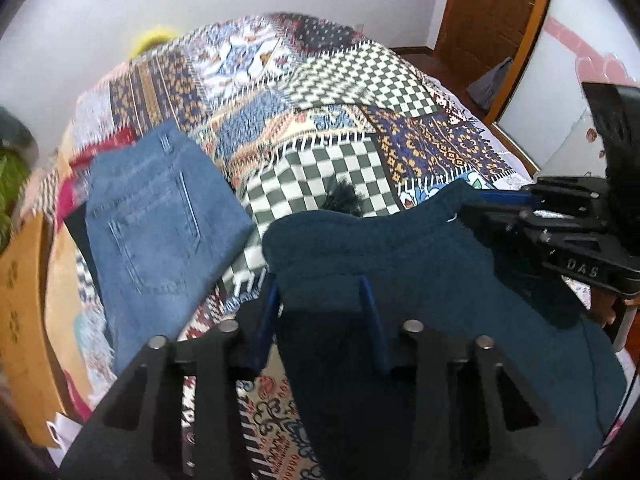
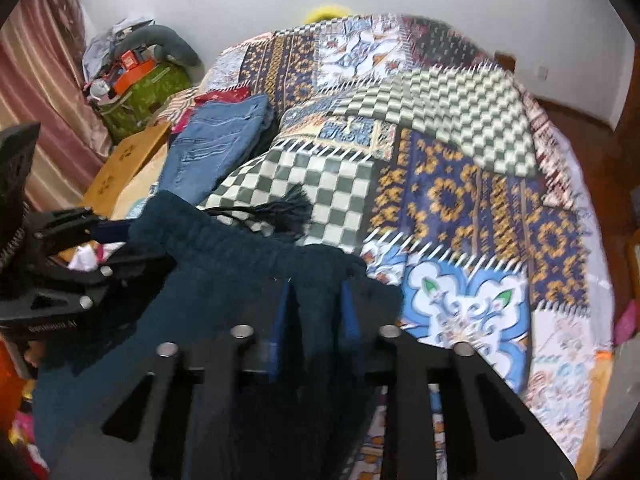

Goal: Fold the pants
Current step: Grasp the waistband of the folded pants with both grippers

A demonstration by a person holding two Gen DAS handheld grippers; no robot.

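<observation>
Dark teal fleece pants [image 1: 400,264] lie at the near edge of the bed, their waist end lifted and stretched between my two grippers. In the left wrist view my left gripper [image 1: 318,284] is shut on a thick bunch of the waistband, blue fingers [image 1: 266,320] on either side. My right gripper [image 1: 476,206] holds the other corner at the right. In the right wrist view the right gripper [image 2: 315,288] is shut on the teal pants [image 2: 224,256], and the left gripper [image 2: 128,240] grips them at the left. A dark drawstring tassel [image 2: 280,208] trails onto the cover.
The bed wears a patchwork cover [image 1: 340,100] with checked and floral squares. Folded blue jeans [image 1: 160,224] lie at its left side on other clothes. A tan cardboard box [image 1: 24,300] stands beside the bed, a green bag [image 2: 148,88] behind it, a wooden door [image 1: 492,8] far right.
</observation>
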